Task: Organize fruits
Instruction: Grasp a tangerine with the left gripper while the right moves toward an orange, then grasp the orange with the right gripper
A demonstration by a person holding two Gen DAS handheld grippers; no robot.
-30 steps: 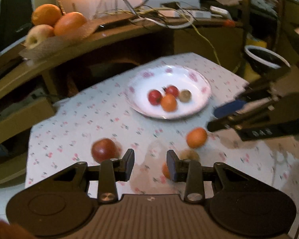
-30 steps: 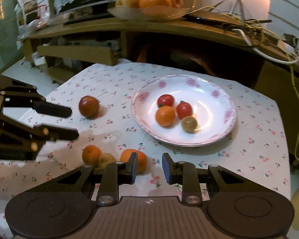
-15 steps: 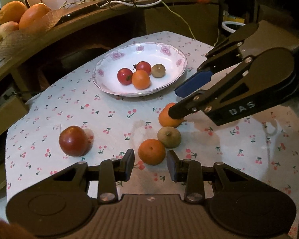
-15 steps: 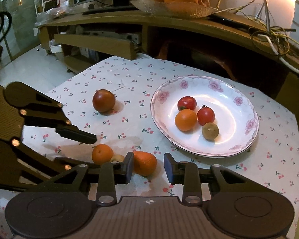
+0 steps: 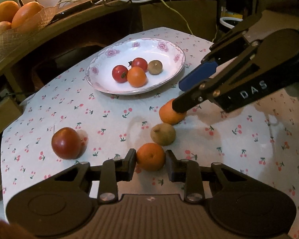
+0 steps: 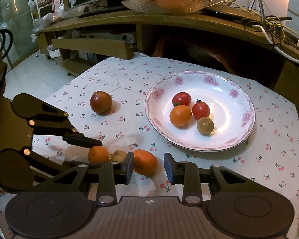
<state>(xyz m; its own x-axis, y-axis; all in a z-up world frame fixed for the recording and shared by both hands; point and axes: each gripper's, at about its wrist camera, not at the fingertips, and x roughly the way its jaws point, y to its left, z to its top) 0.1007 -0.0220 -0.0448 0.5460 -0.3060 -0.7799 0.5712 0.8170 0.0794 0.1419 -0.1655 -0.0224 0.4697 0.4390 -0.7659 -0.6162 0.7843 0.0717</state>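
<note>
Down low over the bench (image 5: pixel 113 119), my left jaws (image 5: pixel 150 162) stand apart around a small orange (image 5: pixel 151 156), not clearly pinching it. My right jaws (image 6: pixel 148 166) are released too, straddling a larger orange (image 6: pixel 145 161). A brownish fruit (image 5: pixel 163 134) sits between the two oranges, perhaps touching both. A dark red tomato (image 5: pixel 66 143) lies apart; the plate (image 5: pixel 167 79) holds four fruits.

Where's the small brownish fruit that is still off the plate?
The brownish fruit lies on the tablecloth in the left wrist view, between two oranges: one between the left gripper's fingers, another nearer the plate.
</note>
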